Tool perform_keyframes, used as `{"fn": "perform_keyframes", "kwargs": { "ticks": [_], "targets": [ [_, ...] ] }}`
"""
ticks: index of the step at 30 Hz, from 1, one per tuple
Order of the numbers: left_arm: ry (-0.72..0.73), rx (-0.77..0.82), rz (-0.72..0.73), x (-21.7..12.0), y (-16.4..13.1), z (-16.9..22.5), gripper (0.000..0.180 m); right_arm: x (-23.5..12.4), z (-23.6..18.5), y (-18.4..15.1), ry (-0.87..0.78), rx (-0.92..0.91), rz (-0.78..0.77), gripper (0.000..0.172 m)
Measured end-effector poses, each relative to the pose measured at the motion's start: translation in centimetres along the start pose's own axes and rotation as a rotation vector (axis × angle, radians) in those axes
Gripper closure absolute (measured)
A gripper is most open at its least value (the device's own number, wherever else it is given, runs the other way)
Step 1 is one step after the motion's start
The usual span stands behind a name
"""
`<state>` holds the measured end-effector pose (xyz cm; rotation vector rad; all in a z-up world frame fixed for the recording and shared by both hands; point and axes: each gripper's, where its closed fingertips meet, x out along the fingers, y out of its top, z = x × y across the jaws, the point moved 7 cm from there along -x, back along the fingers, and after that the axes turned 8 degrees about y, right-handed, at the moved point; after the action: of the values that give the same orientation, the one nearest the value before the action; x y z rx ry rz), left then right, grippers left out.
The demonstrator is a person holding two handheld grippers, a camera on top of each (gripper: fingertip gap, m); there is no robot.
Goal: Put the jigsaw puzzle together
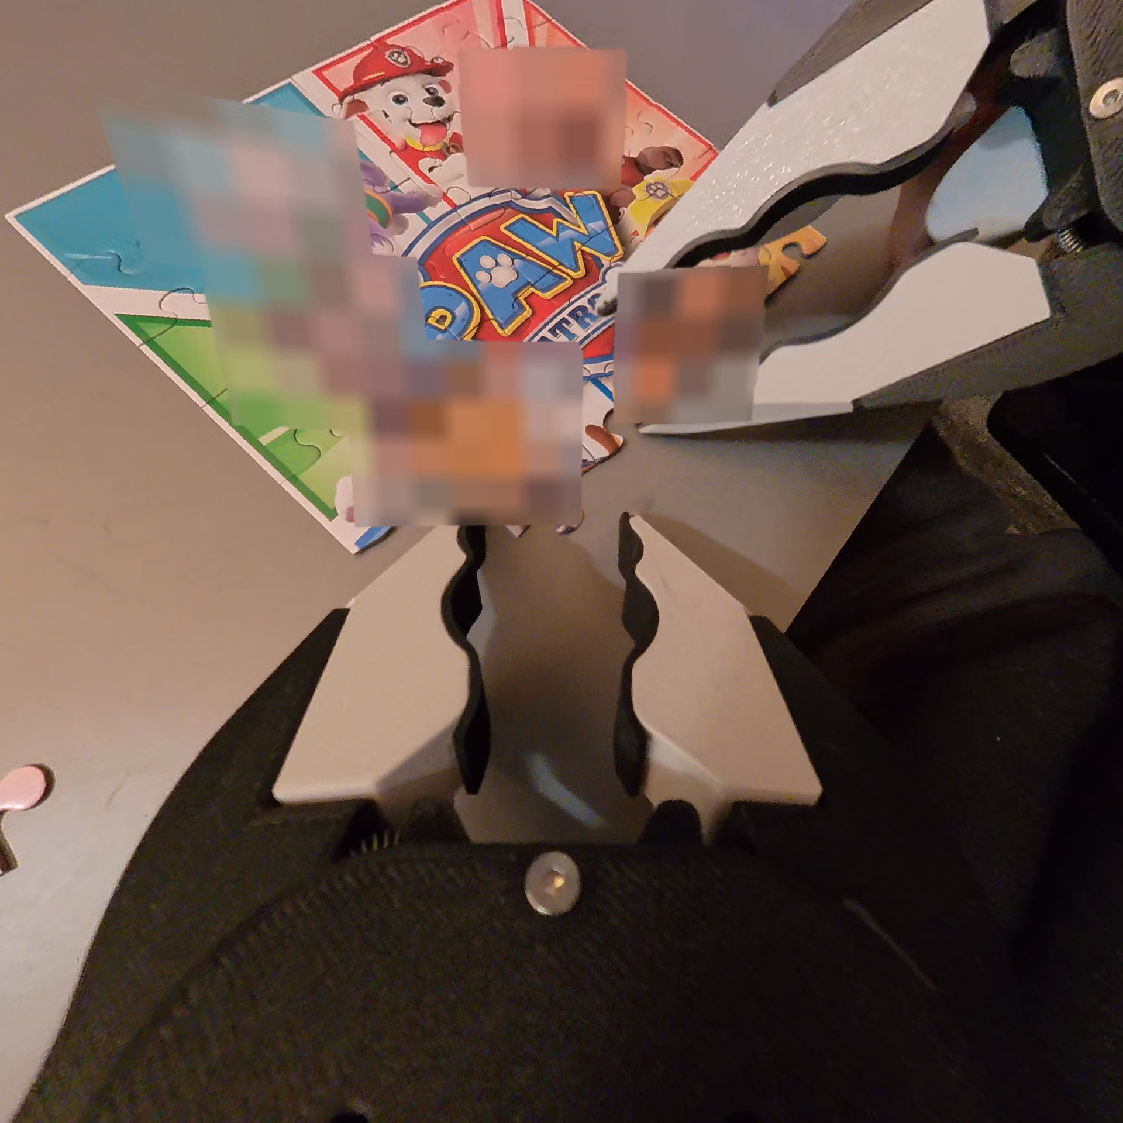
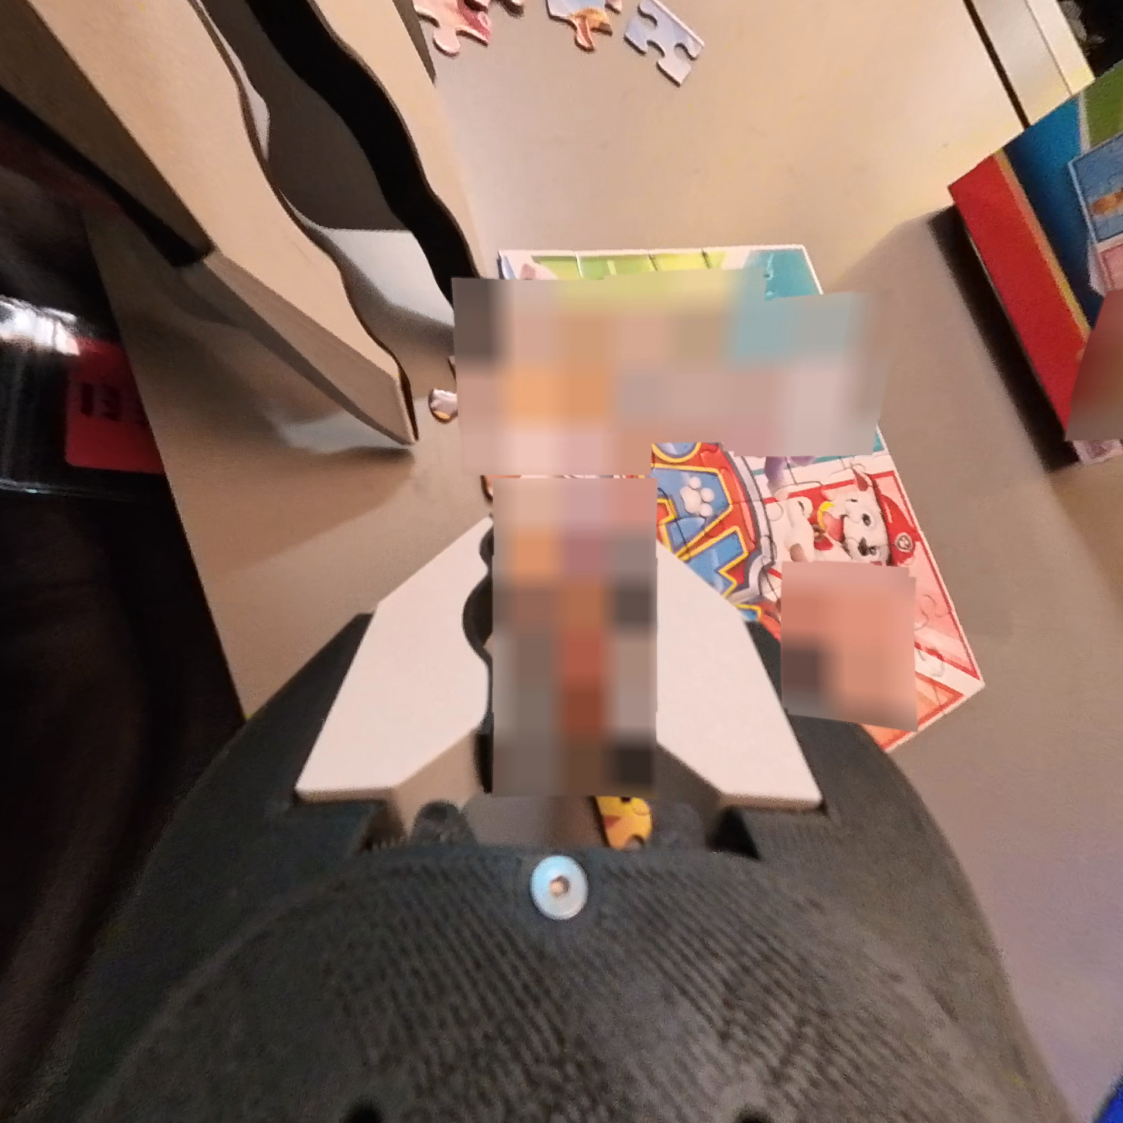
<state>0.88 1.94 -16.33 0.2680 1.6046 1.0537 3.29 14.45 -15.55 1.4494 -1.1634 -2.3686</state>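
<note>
Jigsaw puzzle [image 1: 504, 273], partly assembled, flat on the grey counter [image 1: 152, 577], both grippers at its open edge.

My left gripper [image 1: 550, 535] stands wide open and empty over bare counter, just short of the puzzle. A yellow piece [image 2: 626, 820] sits between the fingers of my right gripper [image 2: 574, 541]; I cannot tell whether the pads press on it. Risk: thin, glossy card on wavy black pads may tilt or slip, and either gripper could nudge the interlocked pieces apart.

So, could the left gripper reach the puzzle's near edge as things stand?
Probably yes: the left gripper is open, its tips right by the puzzle, only bare table between; the right gripper sits aside.
</note>
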Motion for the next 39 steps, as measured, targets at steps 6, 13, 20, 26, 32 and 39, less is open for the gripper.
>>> {"fn": "perform_keyframes", "kwargs": {
  "ticks": [6, 13, 20, 26, 32, 39],
  "targets": [
    [0.01, 0.004, 0.005, 0.0, 0.0, 0.0, 0.139, 0.1, -0.4, -0.2, -0.016, -0.086, -0.042, 0.163],
    [0.009, 0.021, 0.006, 0.0, -0.1, 0.2, 0.137, -0.2, -0.4, 0.4, -0.221, -0.286, -0.108, 0.172],
    [0.02, 0.063, 0.069, -0.4, 1.2, 0.4, 0.131, -1.0, 0.5, 0.8, -0.309, -0.307, -0.051, 0.172],
    [0.02, 0.195, 0.081, 1.1, 3.3, 0.7, 0.129, -1.4, 1.0, 0.4, -0.317, -0.287, -0.038, 0.172],
    [-0.022, 0.301, 0.027, 3.5, 4.3, 1.6, 0.127, -4.0, 2.9, -1.6, -0.266, -0.101, 0.026, 0.157],
    [0.011, 0.376, 0.014, 5.1, 5.3, 1.1, 0.127, -4.3, 3.5, -3.5, -0.155, 0.044, 0.043, 0.127]
  ]
}}
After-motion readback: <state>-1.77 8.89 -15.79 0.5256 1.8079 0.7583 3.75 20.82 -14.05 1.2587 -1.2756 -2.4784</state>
